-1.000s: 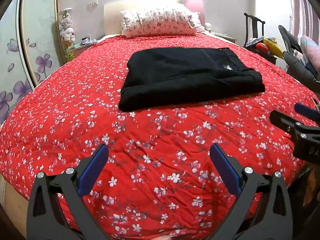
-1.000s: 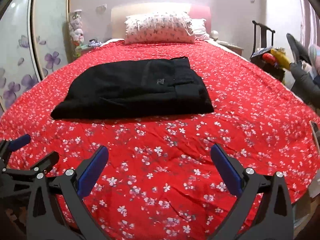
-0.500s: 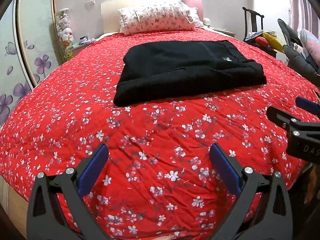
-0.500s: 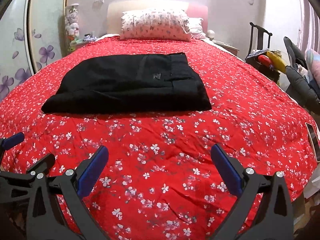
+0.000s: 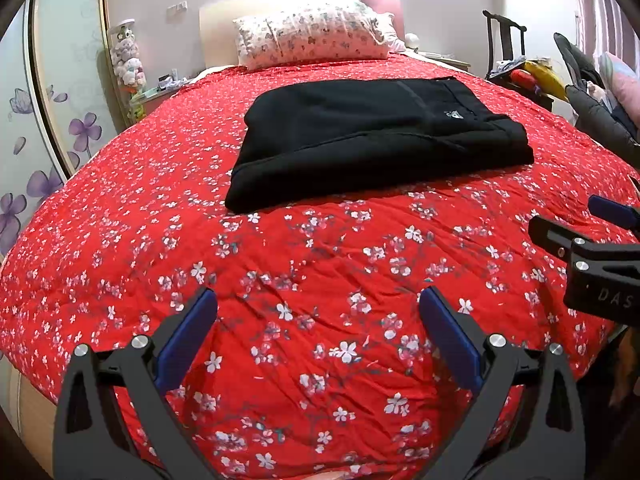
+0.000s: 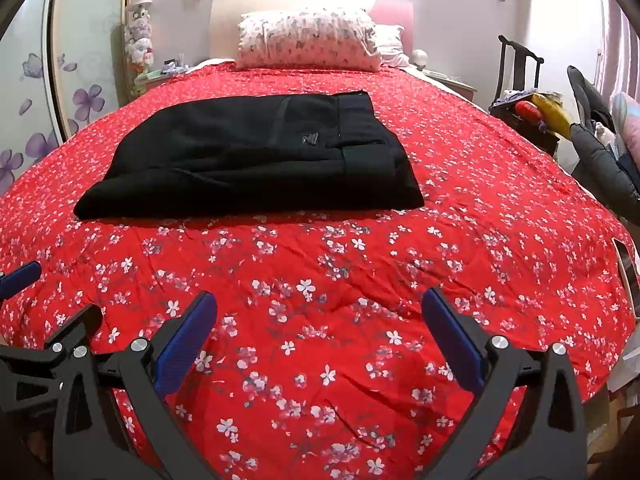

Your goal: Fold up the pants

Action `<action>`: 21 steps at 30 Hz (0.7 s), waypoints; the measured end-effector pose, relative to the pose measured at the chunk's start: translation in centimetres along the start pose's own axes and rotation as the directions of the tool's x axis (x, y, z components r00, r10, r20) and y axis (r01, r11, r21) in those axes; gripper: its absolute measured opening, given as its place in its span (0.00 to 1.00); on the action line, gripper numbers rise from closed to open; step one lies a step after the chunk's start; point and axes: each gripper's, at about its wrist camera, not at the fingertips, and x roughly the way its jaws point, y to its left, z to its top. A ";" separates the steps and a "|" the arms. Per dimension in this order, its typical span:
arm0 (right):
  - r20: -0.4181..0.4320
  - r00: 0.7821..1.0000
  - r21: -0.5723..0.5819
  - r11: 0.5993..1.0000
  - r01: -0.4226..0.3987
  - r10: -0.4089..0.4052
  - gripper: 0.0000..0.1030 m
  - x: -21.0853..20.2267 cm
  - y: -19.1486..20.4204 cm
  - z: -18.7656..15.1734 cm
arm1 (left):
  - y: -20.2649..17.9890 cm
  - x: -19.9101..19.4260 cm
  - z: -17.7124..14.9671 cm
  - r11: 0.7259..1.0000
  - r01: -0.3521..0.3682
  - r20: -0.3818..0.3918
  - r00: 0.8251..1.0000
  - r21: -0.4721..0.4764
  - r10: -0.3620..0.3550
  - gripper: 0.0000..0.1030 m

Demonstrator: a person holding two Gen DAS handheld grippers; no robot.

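Note:
The black pants (image 5: 376, 140) lie folded in a flat rectangle on the red flowered bedspread (image 5: 312, 264), mid-bed; they also show in the right wrist view (image 6: 256, 160). My left gripper (image 5: 318, 300) is open and empty, hovering over the bedspread near the foot of the bed, well short of the pants. My right gripper (image 6: 320, 304) is open and empty, likewise short of the pants. The right gripper shows at the right edge of the left wrist view (image 5: 592, 252); the left gripper shows at the left edge of the right wrist view (image 6: 36, 320).
A flowered pillow (image 5: 312, 40) lies at the headboard. A nightstand with plush toys (image 5: 128, 64) stands left of the bed. A chair with clutter (image 5: 516, 68) and dark clothing (image 5: 600, 120) stand to the right. A wardrobe with purple flowers (image 5: 40, 120) lines the left wall.
Both grippers have tilted and shifted slightly at the foot of the bed, so the pants sit a little differently in view. The pants have not moved. Both grippers stay open.

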 end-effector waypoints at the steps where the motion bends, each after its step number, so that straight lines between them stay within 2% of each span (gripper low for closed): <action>1: -0.003 1.000 0.000 1.000 -0.001 0.001 0.99 0.1 0.0 0.0 | 0.0 0.0 0.0 1.000 0.000 0.000 1.000 -0.001 0.000 0.98; 21: -0.011 1.000 0.002 1.000 -0.003 0.004 0.99 0.2 0.1 -0.1 | 0.1 0.2 -0.1 1.000 0.003 -0.002 1.000 -0.003 -0.003 0.98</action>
